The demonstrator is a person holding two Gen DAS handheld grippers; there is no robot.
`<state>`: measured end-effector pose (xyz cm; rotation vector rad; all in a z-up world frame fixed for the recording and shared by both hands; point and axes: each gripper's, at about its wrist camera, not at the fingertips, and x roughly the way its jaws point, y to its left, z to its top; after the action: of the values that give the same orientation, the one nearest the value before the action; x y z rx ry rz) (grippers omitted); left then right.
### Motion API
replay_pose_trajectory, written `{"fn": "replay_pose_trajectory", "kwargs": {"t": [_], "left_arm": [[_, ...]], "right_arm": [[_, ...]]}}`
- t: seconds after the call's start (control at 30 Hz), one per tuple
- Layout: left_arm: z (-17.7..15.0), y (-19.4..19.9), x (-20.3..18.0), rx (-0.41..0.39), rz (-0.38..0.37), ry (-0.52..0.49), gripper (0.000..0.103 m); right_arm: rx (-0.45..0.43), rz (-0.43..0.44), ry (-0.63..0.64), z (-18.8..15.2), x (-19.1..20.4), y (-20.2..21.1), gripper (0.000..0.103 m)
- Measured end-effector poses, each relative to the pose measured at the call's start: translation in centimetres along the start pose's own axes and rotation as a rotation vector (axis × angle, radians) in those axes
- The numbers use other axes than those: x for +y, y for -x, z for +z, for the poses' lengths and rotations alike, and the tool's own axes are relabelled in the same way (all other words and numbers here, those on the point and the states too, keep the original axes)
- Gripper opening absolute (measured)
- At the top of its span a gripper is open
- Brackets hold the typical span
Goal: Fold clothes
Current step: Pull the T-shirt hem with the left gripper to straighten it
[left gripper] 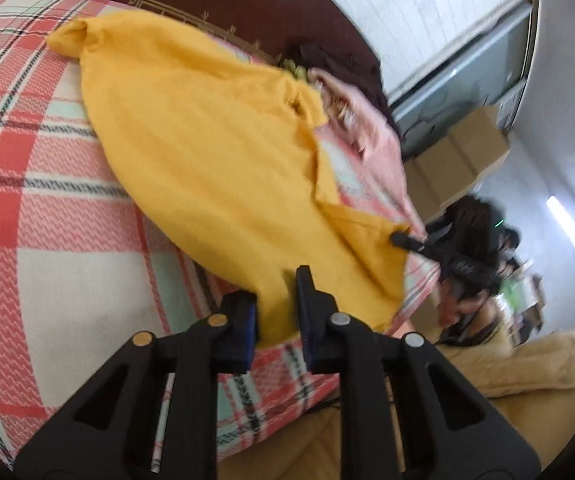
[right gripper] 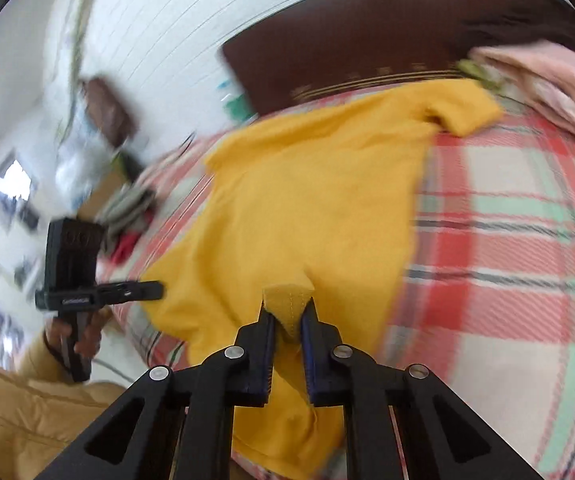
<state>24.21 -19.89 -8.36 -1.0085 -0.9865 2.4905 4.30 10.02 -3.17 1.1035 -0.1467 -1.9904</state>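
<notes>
A yellow short-sleeved shirt (left gripper: 207, 152) lies spread on a bed under a red, cream and green plaid blanket (left gripper: 47, 208). My left gripper (left gripper: 275, 286) is at the shirt's near hem, its fingers nearly together with yellow cloth between the blue pads. In the right wrist view the same shirt (right gripper: 307, 200) stretches away toward the headboard, one sleeve (right gripper: 467, 112) at the far end. My right gripper (right gripper: 288, 304) is shut on a bunched fold of the hem. Each gripper shows in the other's view: the right gripper (left gripper: 397, 238) at a shirt corner, the left gripper (right gripper: 155, 289) at the shirt's edge.
A dark brown headboard (left gripper: 247, 4) closes the far end of the bed. A pink cloth heap (left gripper: 367, 128) lies beside the shirt on the plaid blanket (right gripper: 507, 240). Cardboard boxes (left gripper: 467, 152) stand past the bed's side. A person's tan sleeve (right gripper: 15, 400) is close below.
</notes>
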Motion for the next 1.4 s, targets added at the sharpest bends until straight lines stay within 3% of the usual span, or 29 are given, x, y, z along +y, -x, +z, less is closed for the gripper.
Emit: {"fn": "replay_pose_trajectory", "kwargs": {"t": [0.13, 0.2, 0.27, 0.3, 0.4, 0.5, 0.57, 0.6, 0.67, 0.8, 0.9, 1.03, 1.1, 1.13, 1.2, 1.27, 1.3, 1.4], "left_arm": [[0.5, 1.9, 0.1, -0.049, -0.013, -0.009, 0.02], [0.1, 1.8, 0.6, -0.022, -0.017, -0.015, 0.033], [-0.2, 1.8, 1.2, -0.01, 0.0, -0.019, 0.088], [-0.4, 1.8, 1.3, -0.016, 0.014, -0.02, 0.092], [-1.1, 1.7, 1.1, -0.004, -0.009, -0.073, 0.093], [-2.1, -0.7, -0.4, 0.082, 0.021, -0.168, 0.093], [-2.7, -2.0, -0.9, 0.119, 0.057, -0.204, 0.091], [-2.7, -2.1, -1.1, 0.112, 0.049, -0.208, 0.085], [-2.3, -2.1, -1.0, 0.123, 0.046, -0.182, 0.02], [-0.8, 0.1, -0.1, 0.072, 0.049, -0.089, 0.012], [1.0, 3.7, -0.4, -0.014, -0.005, -0.042, 0.009], [3.4, 8.6, -0.6, -0.12, -0.017, 0.002, 0.008], [3.8, 9.7, -0.6, -0.138, 0.006, -0.012, 0.008], [3.8, 9.9, -0.4, -0.134, 0.02, -0.018, 0.009], [3.1, 8.9, 0.3, -0.101, 0.069, -0.01, 0.019], [1.9, 7.2, 1.3, -0.06, 0.121, 0.011, 0.088], [1.3, 6.3, 1.8, -0.035, 0.126, 0.023, 0.095], [-0.7, 4.7, 1.8, -0.008, 0.089, 0.016, 0.095]], "right_arm": [[-0.037, -0.092, -0.196, -1.8, -5.6, 3.6, 0.011], [-0.007, -0.115, -0.229, -2.7, -6.7, 4.2, 0.011], [0.017, -0.113, -0.231, -3.5, -7.0, 4.4, 0.011], [0.024, -0.116, -0.223, -3.8, -6.8, 4.5, 0.013], [0.033, -0.088, -0.219, -3.8, -6.6, 4.6, 0.022], [0.024, -0.083, -0.21, -3.6, -6.1, 4.7, 0.032], [0.018, -0.08, -0.204, -3.4, -5.7, 4.7, 0.035], [0.015, -0.078, -0.201, -3.4, -5.5, 4.8, 0.035], [0.008, -0.075, -0.194, -3.2, -5.2, 4.8, 0.037], [-0.01, -0.07, -0.183, -2.8, -4.6, 5.3, 0.038], [-0.029, -0.069, -0.175, -2.4, -4.3, 5.9, 0.04], [-0.047, -0.064, -0.159, -1.8, -3.9, 6.3, 0.043], [-0.036, -0.058, -0.149, -1.5, -3.7, 5.9, 0.055], [-0.028, -0.066, -0.148, -1.5, -3.7, 5.5, 0.055], [-0.015, -0.084, -0.151, -1.5, -3.9, 4.9, 0.056], [-0.01, -0.088, -0.165, -1.5, -4.2, 4.6, 0.056], [-0.009, -0.088, -0.166, -1.5, -4.3, 4.4, 0.056], [-0.003, -0.084, -0.154, -1.4, -4.0, 4.0, 0.057]]}}
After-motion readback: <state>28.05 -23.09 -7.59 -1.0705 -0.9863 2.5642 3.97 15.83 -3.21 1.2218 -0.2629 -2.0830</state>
